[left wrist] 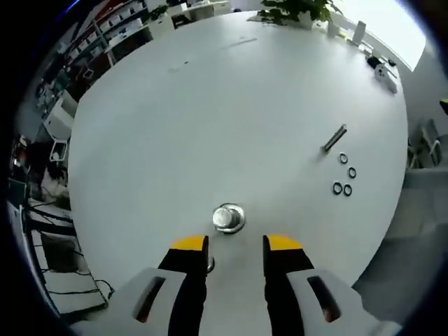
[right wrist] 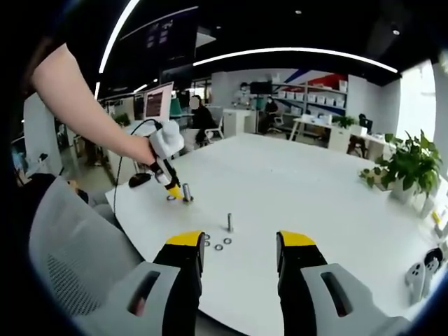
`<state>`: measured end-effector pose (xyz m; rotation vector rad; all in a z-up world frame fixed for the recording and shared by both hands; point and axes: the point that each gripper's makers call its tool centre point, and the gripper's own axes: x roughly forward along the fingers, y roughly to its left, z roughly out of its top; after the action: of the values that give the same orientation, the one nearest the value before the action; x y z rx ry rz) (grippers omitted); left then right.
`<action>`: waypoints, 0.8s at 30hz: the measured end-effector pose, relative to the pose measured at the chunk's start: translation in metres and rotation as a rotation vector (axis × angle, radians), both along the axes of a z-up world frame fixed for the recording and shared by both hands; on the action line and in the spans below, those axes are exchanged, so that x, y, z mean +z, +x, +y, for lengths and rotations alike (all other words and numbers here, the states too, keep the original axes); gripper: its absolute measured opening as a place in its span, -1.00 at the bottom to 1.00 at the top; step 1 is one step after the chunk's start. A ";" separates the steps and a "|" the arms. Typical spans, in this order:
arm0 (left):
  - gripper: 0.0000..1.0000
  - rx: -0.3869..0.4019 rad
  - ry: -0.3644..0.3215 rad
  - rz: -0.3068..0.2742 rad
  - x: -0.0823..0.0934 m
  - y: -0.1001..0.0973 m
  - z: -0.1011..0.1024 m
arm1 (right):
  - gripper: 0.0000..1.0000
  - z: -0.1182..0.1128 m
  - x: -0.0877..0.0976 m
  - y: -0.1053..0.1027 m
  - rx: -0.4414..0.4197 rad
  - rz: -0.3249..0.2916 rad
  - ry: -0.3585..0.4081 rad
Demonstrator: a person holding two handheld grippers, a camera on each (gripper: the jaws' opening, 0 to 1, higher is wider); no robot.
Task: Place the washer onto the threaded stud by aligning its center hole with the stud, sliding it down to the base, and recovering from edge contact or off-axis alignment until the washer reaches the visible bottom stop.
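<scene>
In the left gripper view, a shiny stud on a round base [left wrist: 227, 218] stands on the white table [left wrist: 210, 119], seen from above just ahead of my open left gripper [left wrist: 236, 245]. A small ring [left wrist: 210, 264] lies beside its left jaw. A second threaded stud [left wrist: 334, 138] stands further off to the right, with several washers [left wrist: 343, 180] loose beside it. In the right gripper view, this stud [right wrist: 229, 222] and the washers [right wrist: 218, 247] lie just beyond my open, empty right gripper [right wrist: 241, 241]. The left gripper [right wrist: 178, 192], held in a hand, hovers by the near stud [right wrist: 187, 194].
A grey chair [right wrist: 63, 245] sits at the table's near-left edge. A potted plant [right wrist: 409, 168] and white controllers [right wrist: 420, 273] stand at the right of the table. Desks, screens and seated people fill the room behind. A plant [left wrist: 294, 10] stands at the far edge.
</scene>
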<state>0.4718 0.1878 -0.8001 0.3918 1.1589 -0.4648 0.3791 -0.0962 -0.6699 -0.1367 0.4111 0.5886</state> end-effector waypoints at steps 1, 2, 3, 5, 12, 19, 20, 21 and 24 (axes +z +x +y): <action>-0.41 0.001 0.003 -0.006 0.002 -0.002 0.002 | -0.13 -0.001 0.003 0.001 -0.008 -0.007 0.018; -0.41 0.003 0.006 -0.014 0.005 -0.005 0.004 | -0.13 -0.001 0.005 0.001 -0.011 -0.007 0.027; -0.41 0.010 0.007 -0.022 0.007 -0.006 0.006 | -0.13 0.000 0.004 0.000 -0.007 -0.004 0.030; -0.41 0.043 -0.017 -0.042 0.013 -0.011 0.010 | -0.13 0.002 0.004 -0.001 0.003 -0.002 0.032; -0.41 0.086 -0.054 -0.089 0.031 -0.029 0.013 | -0.13 0.010 0.004 -0.003 0.040 -0.009 0.018; -0.40 0.120 -0.100 -0.142 0.045 -0.035 0.012 | -0.13 0.014 0.003 -0.006 0.061 -0.013 -0.001; -0.40 0.122 -0.101 -0.145 0.046 -0.036 0.012 | -0.13 0.015 0.002 -0.006 0.068 -0.011 -0.008; -0.40 0.126 -0.105 -0.153 0.046 -0.035 0.013 | -0.13 0.016 0.002 -0.006 0.072 -0.010 -0.011; -0.40 0.139 -0.122 -0.167 0.045 -0.033 0.017 | -0.13 0.019 0.000 -0.008 0.090 -0.012 -0.026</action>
<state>0.4390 0.2048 -0.7546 0.2378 0.9831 -0.3713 0.3713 -0.0767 -0.6697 -0.1843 0.4025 0.6711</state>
